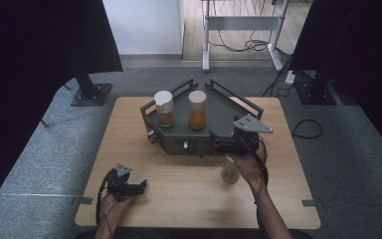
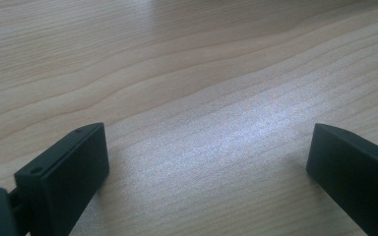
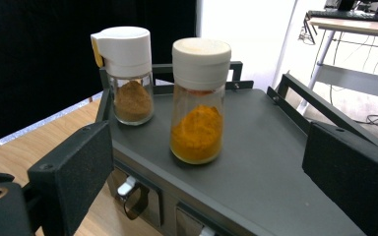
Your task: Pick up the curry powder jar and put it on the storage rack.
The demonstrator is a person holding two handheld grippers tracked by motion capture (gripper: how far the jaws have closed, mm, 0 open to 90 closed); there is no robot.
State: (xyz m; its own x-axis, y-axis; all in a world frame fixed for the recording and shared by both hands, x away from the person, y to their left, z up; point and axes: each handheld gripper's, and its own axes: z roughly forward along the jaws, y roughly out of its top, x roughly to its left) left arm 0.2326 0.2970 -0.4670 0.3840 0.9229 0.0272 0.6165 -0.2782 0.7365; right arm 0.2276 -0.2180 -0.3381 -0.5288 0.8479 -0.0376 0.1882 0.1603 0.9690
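Note:
A dark grey rack [image 1: 224, 112] stands at the back middle of the wooden table [image 1: 179, 194]. On it stand two spice jars: one with brown powder and a white flip lid [image 1: 164, 108] [image 3: 128, 78], and one with orange powder and a round white cap [image 1: 197, 110] [image 3: 198, 105]. My right gripper [image 1: 229, 142] [image 3: 209, 150] hovers at the rack's front right corner, open, and looks toward the orange jar, which stands farther off than its jaws. My left gripper [image 1: 140, 188] [image 2: 204, 147] rests low at the table's front left, open over bare wood.
A third jar with pale contents [image 1: 230, 172] stands on the table just in front of the rack, beside my right hand. The rack has raised rails [image 3: 320, 105] along its back and sides. Dark stands [image 1: 87, 89] and cables flank the table on the floor.

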